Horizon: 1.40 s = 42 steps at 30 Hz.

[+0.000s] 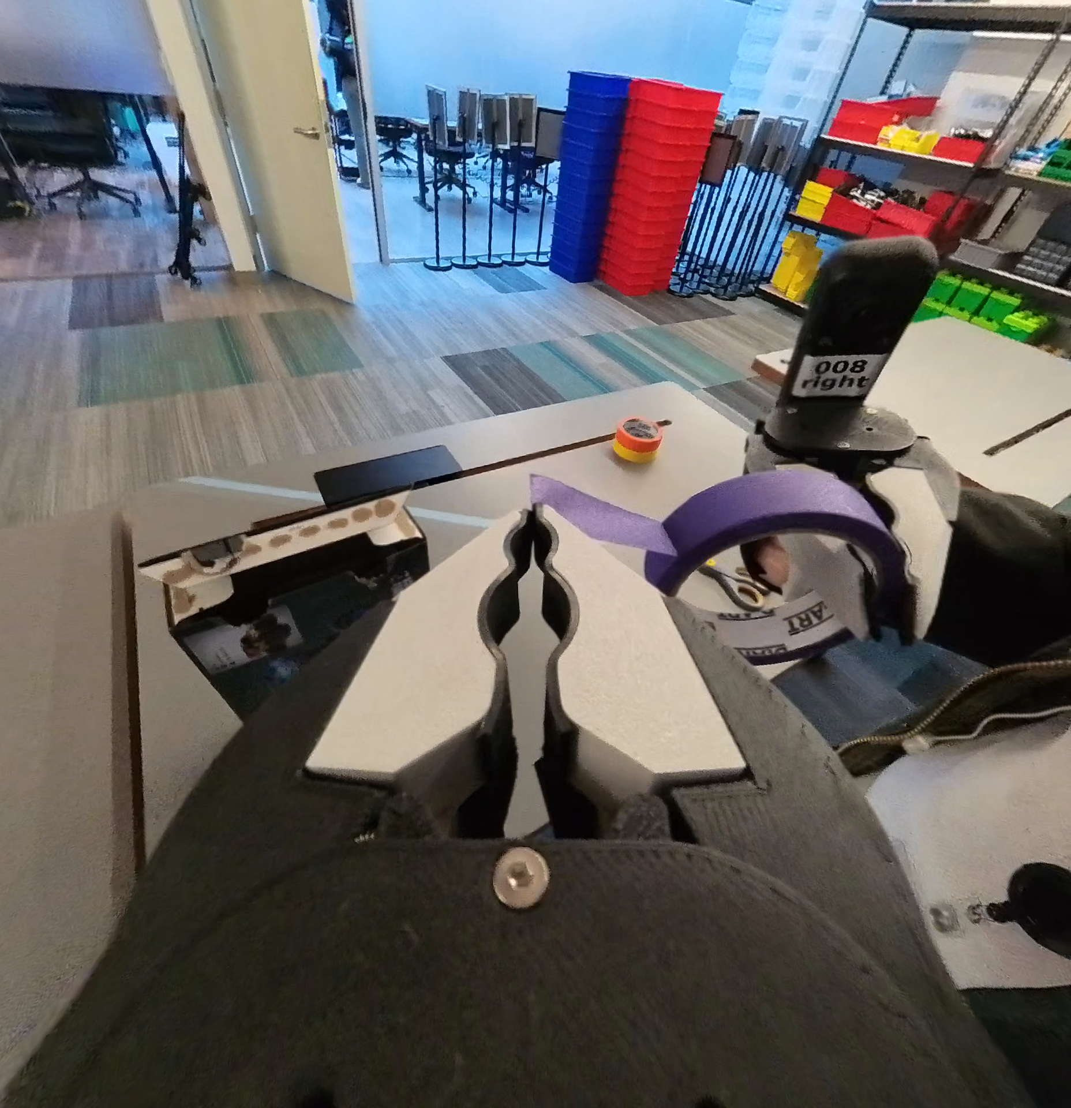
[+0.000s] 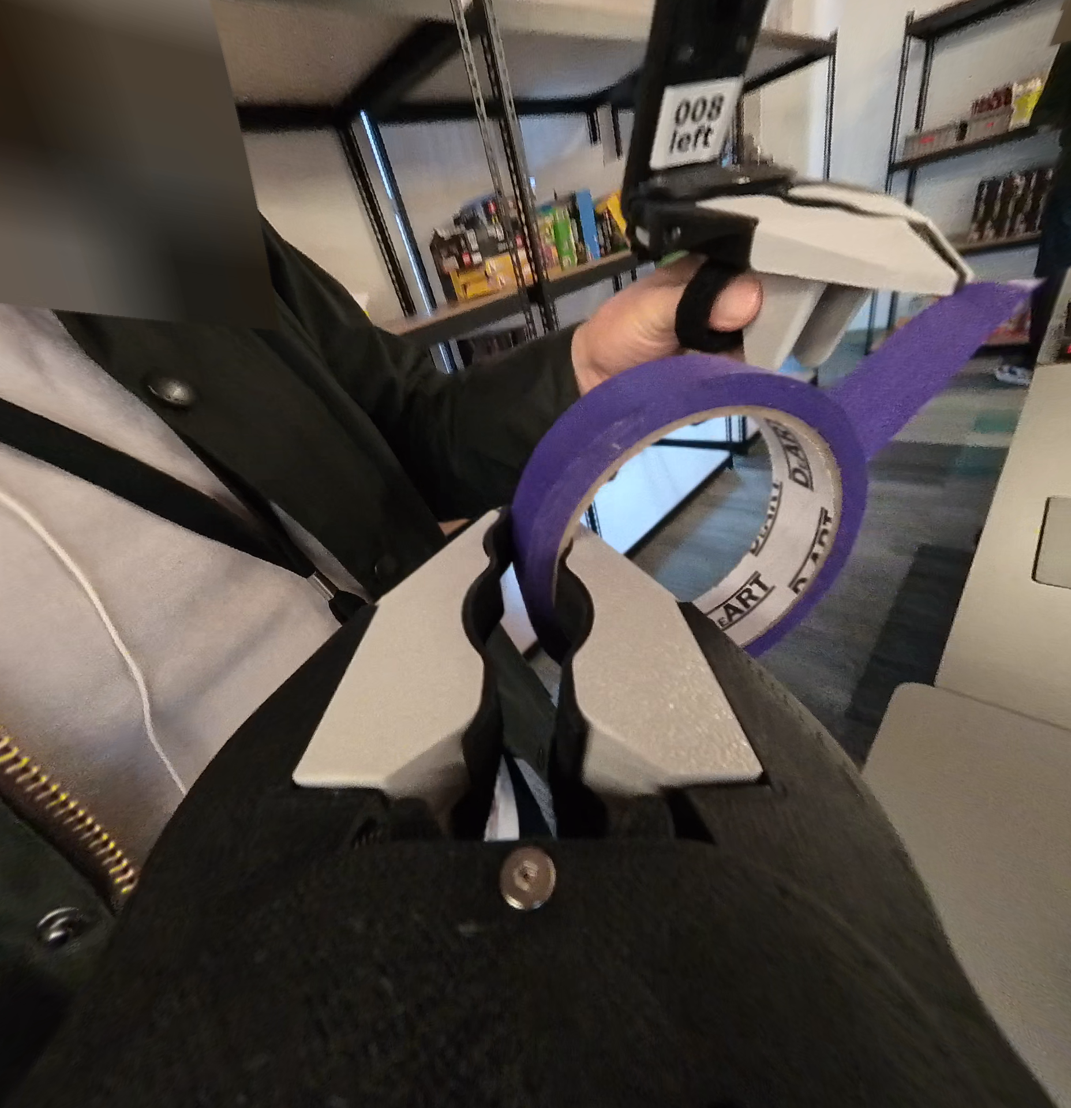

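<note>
A roll of purple tape (image 2: 689,390) with a white printed core is held in the air. My right gripper (image 2: 536,533) is shut on the roll's rim. The roll also shows in the left wrist view (image 1: 779,497), with the right gripper (image 1: 893,605) behind it. A loose strip of tape (image 1: 599,515) runs from the roll to my left gripper (image 1: 534,512), which is shut on the strip's free end. In the right wrist view the strip (image 2: 935,348) stretches up to the left gripper (image 2: 965,276), held by a hand (image 2: 641,324).
A black cardboard box (image 1: 293,587) with an open flap lies on the grey table (image 1: 521,455). An orange and yellow tape roll (image 1: 638,440) stands farther back. Scissors handles (image 1: 743,590) show through the purple roll. Shelves with coloured bins (image 1: 917,180) stand at the right. A person's jacket (image 2: 161,539) is close. My right fingertips sit around 15 cm from my left ones.
</note>
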Tool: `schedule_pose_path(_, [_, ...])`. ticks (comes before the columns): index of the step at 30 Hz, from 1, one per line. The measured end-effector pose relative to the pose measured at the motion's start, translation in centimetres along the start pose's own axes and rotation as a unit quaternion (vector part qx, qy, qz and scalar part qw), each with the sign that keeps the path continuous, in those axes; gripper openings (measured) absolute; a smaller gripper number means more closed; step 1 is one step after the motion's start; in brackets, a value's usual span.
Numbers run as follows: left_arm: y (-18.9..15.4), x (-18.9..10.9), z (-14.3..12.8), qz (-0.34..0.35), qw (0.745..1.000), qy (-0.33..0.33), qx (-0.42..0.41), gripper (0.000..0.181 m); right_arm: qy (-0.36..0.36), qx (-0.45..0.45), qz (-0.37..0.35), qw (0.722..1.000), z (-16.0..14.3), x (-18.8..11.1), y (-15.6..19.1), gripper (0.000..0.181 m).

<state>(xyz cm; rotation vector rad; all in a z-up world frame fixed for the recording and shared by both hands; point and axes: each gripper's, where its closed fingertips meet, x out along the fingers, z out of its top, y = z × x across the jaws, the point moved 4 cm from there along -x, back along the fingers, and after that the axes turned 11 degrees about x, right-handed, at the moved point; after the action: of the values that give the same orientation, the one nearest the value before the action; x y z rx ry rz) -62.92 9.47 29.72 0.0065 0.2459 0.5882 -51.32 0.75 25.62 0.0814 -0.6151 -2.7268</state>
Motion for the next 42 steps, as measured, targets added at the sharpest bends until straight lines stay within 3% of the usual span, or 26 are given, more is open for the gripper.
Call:
schedule_pose_path(4, [1.0,0.7,-1.8,0.013,0.999,0.019,-0.025,0.000,-0.040,0.007,0.032,0.999,-0.4,-0.6,0.2,0.009])
schedule_pose_path(8, [4.3,-0.3,-4.2,0.097,0.993,0.049,-0.036,0.000,-0.112,0.047,0.095,0.988,-0.2,-2.6,0.9,0.009])
schedule_pose_path(13, [1.3,-0.1,-4.0,-0.060,0.988,-0.044,-0.133,0.000,-0.151,0.106,0.082,0.979,-1.3,-5.7,-0.2,0.009])
schedule_pose_path(19, [-2.8,2.2,-3.7,-0.171,0.973,-0.089,-0.127,0.016,-0.178,0.142,0.139,0.964,-0.9,-7.4,0.6,0.009])
schedule_pose_path(23, [-5.1,3.6,-3.0,-0.200,0.972,-0.088,-0.087,0.032,-0.197,0.172,0.211,0.942,-0.2,-7.6,1.7,0.008])
schedule_pose_path(31, [-6.9,5.7,-2.7,-0.213,0.977,-0.011,-0.012,0.018,-0.161,0.176,0.220,0.946,-0.1,-6.8,2.6,0.008])
schedule_pose_path(33, [-6.9,6.1,-3.1,-0.193,0.981,0.015,0.014,0.006,-0.159,0.180,0.215,0.947,-0.3,-6.7,2.5,0.008])
schedule_pose_path(38, [-6.1,6.2,-4.6,-0.140,0.988,0.053,0.036,0.000,-0.198,0.199,0.205,0.938,-1.0,-7.7,1.4,0.008])
schedule_pose_path(42, [-5.9,6.0,-6.0,-0.148,0.985,0.084,0.024,0.000,-0.247,0.233,0.209,0.917,-2.0,-8.7,0.1,0.008])
